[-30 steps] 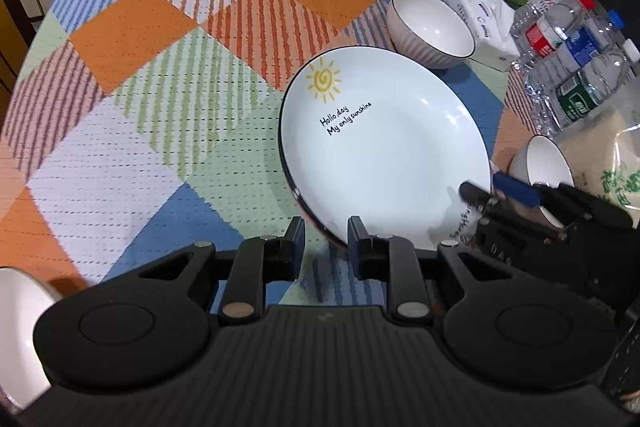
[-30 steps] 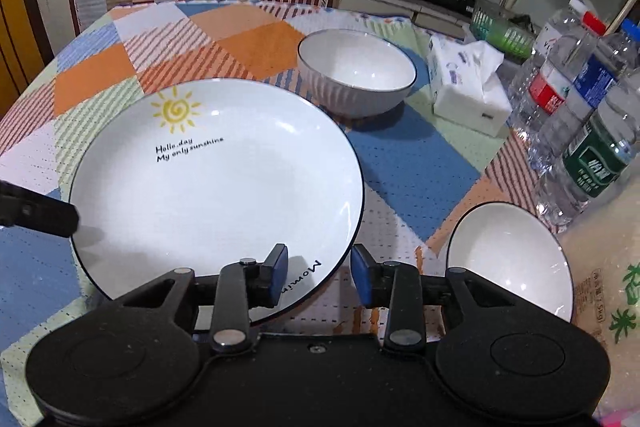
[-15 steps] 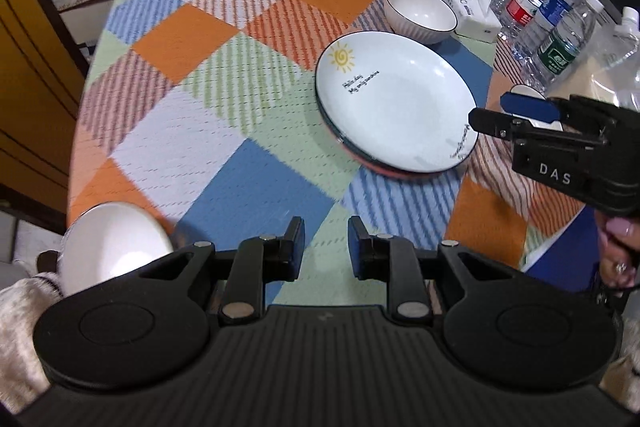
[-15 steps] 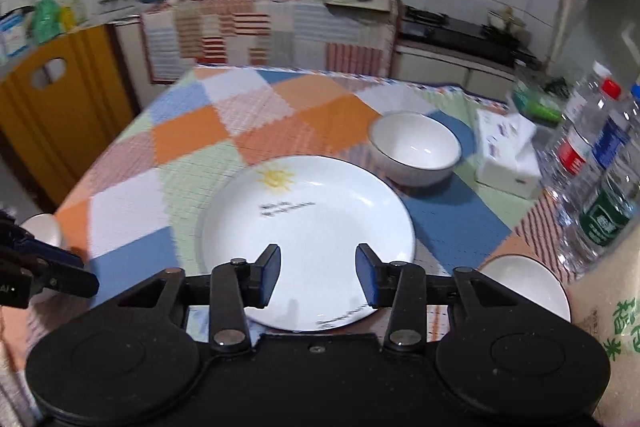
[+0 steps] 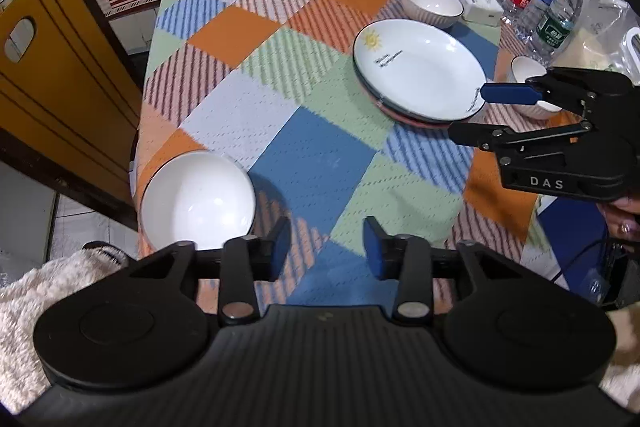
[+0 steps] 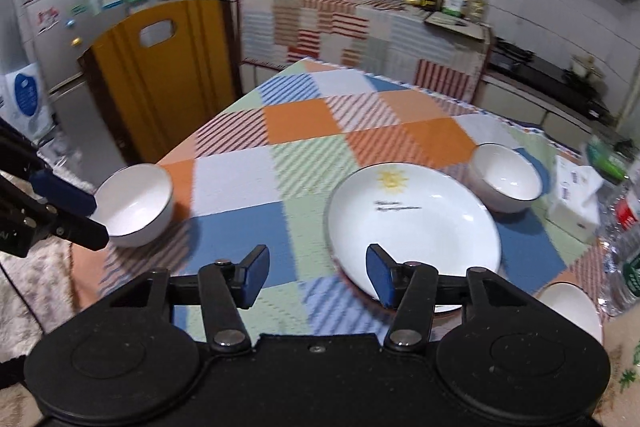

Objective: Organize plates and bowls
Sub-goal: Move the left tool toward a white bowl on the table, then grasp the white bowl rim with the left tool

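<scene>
The left gripper hangs above the near edge of the tabletop, its fingers spread wide and holding nothing. A white bowl sits at the near left corner, just beside the left finger. The right gripper also has its fingers wide apart and empty, above the near rim of the sun plate, which tops a stack toward the right edge. A second bowl stands just behind the plate; a third bowl sits by the near right edge.

From my right wrist view, motion blur softens the sun plate, its lettering unreadable. The right claw hides part of the small bowl; that bowl is partly hidden behind the claw body.
</scene>
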Demonstrator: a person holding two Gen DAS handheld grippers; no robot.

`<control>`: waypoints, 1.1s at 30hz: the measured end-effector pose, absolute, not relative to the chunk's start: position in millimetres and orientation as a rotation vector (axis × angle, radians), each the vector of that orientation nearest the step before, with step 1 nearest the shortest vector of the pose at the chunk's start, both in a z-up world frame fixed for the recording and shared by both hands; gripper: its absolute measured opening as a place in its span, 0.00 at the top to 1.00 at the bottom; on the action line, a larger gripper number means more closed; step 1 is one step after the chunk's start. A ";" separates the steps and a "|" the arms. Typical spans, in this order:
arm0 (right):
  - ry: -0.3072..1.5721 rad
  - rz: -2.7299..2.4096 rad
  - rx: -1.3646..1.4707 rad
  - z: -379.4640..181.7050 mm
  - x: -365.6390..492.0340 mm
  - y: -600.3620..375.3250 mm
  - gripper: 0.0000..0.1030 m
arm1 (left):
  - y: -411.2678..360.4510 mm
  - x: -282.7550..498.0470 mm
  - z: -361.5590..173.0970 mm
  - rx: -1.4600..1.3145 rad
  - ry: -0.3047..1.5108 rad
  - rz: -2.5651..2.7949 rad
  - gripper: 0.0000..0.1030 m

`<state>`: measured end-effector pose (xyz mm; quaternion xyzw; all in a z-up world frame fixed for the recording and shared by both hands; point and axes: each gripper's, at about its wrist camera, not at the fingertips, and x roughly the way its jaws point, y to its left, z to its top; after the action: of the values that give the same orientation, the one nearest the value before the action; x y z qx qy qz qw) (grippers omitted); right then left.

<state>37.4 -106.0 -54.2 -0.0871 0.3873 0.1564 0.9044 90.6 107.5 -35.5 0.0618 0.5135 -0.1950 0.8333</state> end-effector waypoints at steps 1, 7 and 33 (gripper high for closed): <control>0.809 0.335 -0.184 -55.5 38.2 -102.4 0.40 | 112.6 90.0 -36.3 0.134 1.093 -0.407 0.55; 0.849 0.422 -0.215 -68.9 45.8 -77.3 0.31 | 144.2 98.5 -48.0 0.147 1.140 -0.354 0.48; 0.976 0.811 -0.330 -175.1 87.0 54.4 0.30 | 204.8 180.4 -151.3 0.101 1.309 -0.228 0.37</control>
<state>87.0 54.4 -175.1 -0.1534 0.4540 0.3771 0.7926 180.4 204.8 -151.3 0.0470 0.6070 -0.1057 0.7862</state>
